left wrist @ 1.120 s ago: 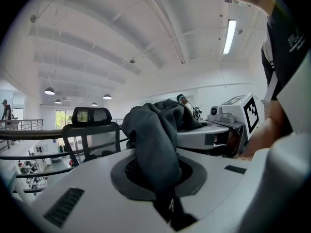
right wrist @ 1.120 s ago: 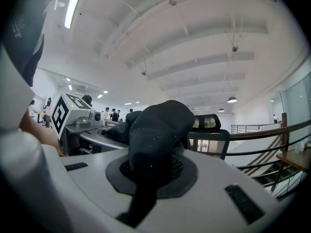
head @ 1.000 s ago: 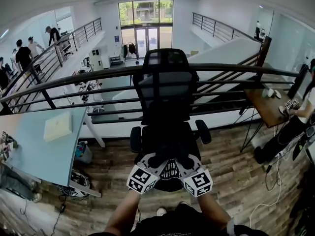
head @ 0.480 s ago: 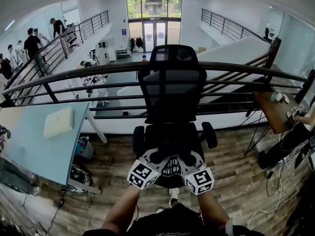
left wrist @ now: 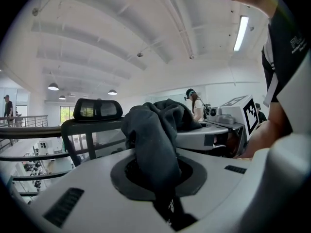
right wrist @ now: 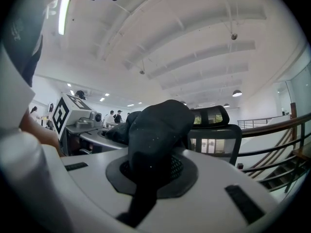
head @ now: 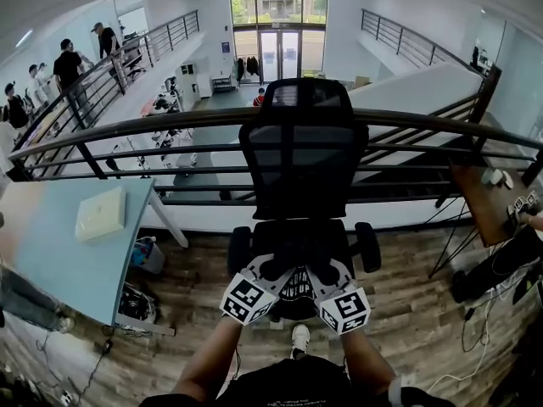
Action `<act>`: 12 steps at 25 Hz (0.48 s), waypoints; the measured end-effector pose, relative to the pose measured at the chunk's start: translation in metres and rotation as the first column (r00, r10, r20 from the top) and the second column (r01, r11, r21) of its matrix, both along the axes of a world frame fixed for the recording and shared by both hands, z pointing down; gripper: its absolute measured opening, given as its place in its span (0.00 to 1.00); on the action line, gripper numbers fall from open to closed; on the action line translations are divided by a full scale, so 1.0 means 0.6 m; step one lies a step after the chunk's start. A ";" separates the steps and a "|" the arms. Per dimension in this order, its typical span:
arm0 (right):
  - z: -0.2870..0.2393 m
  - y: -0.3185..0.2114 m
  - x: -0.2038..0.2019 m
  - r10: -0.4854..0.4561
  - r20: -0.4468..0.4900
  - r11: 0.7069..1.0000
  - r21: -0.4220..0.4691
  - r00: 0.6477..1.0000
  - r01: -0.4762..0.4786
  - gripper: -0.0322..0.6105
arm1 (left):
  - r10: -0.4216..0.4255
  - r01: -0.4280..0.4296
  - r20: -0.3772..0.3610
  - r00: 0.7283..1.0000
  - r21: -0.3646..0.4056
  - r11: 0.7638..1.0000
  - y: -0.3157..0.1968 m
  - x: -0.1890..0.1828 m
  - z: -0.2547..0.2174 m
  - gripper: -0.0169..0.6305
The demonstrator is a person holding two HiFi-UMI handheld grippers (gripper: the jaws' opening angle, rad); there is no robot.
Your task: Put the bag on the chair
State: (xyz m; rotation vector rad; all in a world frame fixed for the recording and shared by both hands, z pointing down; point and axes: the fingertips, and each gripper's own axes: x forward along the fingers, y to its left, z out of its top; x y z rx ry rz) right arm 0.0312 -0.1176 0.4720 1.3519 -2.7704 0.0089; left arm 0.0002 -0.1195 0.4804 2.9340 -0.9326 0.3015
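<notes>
While left gripper [head: 270, 270] and right gripper [head: 322, 271] clamp it, bag [left wrist: 154, 132] black, crumpled.

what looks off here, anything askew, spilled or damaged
Nothing stands out. The office chair stands upright and square by the railing. The black bag is bunched between the left gripper and the right gripper, both shut on its fabric. No spill or damage shows.
</notes>
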 end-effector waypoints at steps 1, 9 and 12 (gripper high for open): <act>0.001 -0.013 0.002 -0.003 -0.003 1.000 0.001 1.000 0.003 0.11 | -0.004 0.004 -0.001 1.000 -0.002 1.000 -0.013 0.002 0.001 0.12; 0.010 -0.104 0.028 -0.027 -0.031 1.000 -0.017 0.999 0.026 0.11 | -0.018 0.019 0.020 1.000 -0.024 1.000 -0.100 0.031 0.011 0.12; 0.013 -0.136 0.034 -0.045 -0.034 0.999 -0.025 0.998 0.044 0.11 | -0.032 0.033 0.010 0.999 -0.041 0.999 -0.132 0.037 0.015 0.12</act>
